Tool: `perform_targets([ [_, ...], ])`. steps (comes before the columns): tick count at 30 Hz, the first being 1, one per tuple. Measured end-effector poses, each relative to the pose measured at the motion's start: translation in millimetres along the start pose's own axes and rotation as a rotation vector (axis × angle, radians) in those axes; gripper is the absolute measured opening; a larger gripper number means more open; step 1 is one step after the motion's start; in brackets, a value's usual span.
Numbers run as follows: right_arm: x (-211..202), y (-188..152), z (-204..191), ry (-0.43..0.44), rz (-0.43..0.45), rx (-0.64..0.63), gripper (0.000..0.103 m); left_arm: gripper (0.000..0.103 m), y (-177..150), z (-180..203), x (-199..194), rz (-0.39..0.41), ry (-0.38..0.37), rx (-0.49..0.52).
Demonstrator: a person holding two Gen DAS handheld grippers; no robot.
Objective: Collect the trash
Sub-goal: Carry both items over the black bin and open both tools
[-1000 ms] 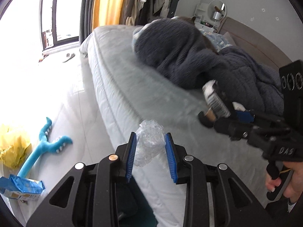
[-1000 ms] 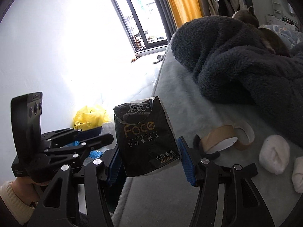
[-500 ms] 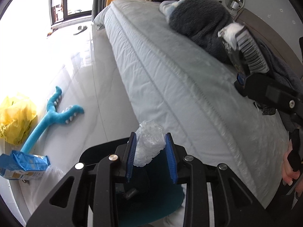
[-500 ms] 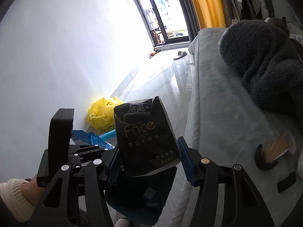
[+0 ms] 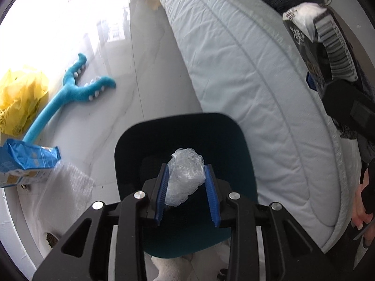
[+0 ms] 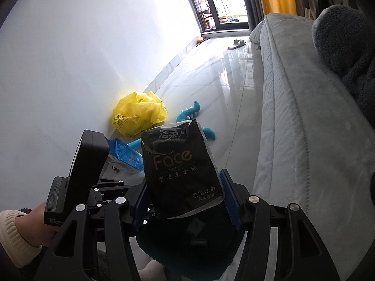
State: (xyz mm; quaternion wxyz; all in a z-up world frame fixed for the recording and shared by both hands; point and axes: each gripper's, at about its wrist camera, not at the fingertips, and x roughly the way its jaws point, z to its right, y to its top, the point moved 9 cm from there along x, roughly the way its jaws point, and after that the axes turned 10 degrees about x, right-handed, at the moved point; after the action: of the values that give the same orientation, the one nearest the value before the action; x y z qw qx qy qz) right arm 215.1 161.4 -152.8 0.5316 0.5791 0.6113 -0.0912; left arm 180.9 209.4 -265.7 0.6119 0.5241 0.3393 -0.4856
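The dark bin (image 5: 187, 131) is half hidden behind the gripper arms in both views, and its bottom cannot be made out. The blue packet (image 5: 25, 164) and yellow bag (image 5: 18, 98) run off the left edge. A dark blanket (image 6: 346, 53) is cut by the frame. Small specks on the floor, perhaps crumbs, are too small to tell.

left wrist: steep down, near bin (image 5: 187, 140) | right wrist: shallower (shared: bin, bed (image 5: 246, 58))
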Motion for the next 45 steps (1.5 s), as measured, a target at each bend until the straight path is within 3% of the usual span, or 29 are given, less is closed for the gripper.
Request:
perform_targets([
  [3,15.2,-6.3,-5.5,-0.002,-0.034,-0.015,0.057,0.038,-11.1,-5.0,6.1,-0.035,0.0,-0.007],
  [5,24.1,-11.0,-9.7,-0.005,-0.051,-0.028,0.057,0.052,-15.6,-7.4,6.3,-0.043,0.004,-0.004],
  [8,34.9,-17.8,-11.1,-0.02,-0.078,-0.035,0.057,0.06,-19.5,-12.8,1.5,-0.04,0.013,-0.009],
  [16,65.7,-31.4,-1.0,-0.072,-0.147,-0.037,0.057,0.075,-8.5,-21.6,-25.5,0.048,0.044,-0.001],
  [20,73.9,-33.7,5.7,-0.082,-0.155,-0.003,0.057,0.08,-4.9,-19.8,-34.9,0.076,0.093,0.054],
  [26,80.5,-36.0,20.6,-0.121,-0.168,0.026,0.057,0.08,-9.9,-37.6,-37.0,0.08,0.099,0.013],
  [45,129.9,-91.6,32.3,-0.212,-0.365,0.008,0.057,0.089,30.7,-43.9,-113.8,0.374,0.163,0.006],
])
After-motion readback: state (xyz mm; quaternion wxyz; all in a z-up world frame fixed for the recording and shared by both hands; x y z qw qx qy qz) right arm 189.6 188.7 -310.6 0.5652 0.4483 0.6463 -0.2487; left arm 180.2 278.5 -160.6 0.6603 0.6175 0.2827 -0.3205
